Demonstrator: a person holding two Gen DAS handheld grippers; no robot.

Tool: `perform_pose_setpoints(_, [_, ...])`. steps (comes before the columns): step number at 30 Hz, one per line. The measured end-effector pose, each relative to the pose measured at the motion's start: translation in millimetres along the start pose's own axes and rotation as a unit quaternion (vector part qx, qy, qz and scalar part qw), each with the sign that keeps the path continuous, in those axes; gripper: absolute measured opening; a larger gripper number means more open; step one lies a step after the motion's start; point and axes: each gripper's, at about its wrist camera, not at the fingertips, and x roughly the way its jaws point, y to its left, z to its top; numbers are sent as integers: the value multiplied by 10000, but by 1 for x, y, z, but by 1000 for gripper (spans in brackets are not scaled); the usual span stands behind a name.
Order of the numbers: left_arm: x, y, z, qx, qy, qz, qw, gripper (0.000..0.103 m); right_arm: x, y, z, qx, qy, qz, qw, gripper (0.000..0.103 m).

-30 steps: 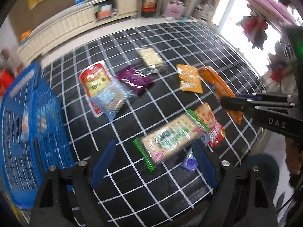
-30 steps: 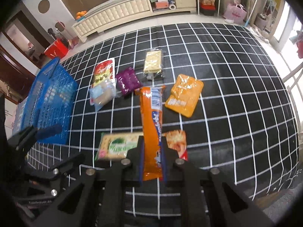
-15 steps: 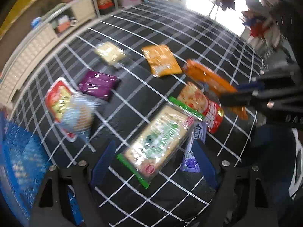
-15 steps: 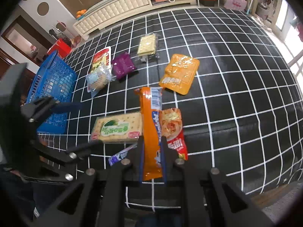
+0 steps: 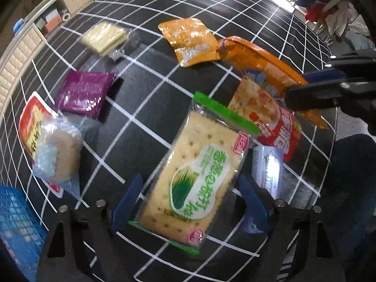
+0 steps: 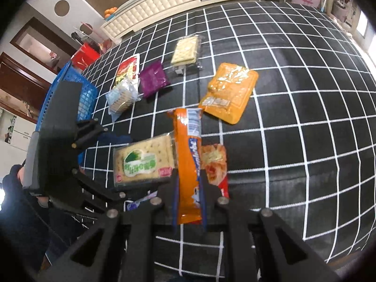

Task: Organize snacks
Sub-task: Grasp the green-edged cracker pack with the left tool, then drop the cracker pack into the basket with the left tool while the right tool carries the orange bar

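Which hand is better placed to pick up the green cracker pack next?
The left. The left gripper is open with its fingers on either side of the green cracker pack. The right gripper is shut on the long orange pack.

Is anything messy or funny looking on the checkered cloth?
Yes. The clear cookie bag lies on top of the red packet, and the cracker pack overlaps the red snack bag. Nothing looks spilled or torn.
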Motion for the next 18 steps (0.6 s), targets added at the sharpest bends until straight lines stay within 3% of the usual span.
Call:
perform_pose_setpoints(6, [4,-11,4,204,-69,353,9991,80,1,-6,3,91,-28,37,9999,18])
perform_pose_setpoints(7, [3,-13,4,189,-80,342,9992,74,1,-6,3,99,-31,31,9999,18])
perform_pose_setpoints(8, [0,-14,4,160,-125,341,9992,62,1,-6,3,97,-30,31,9999,18])
perform_pose_setpoints(9, [-3,-13,4,72,-156,319,9993,60,0,-5,3,96,-30,29,9999,18])
perform_pose_setpoints(18, [-33,-12,-10,-372,-509,480,9969,57,-10,10,4,7,-101,-127,9999,18])
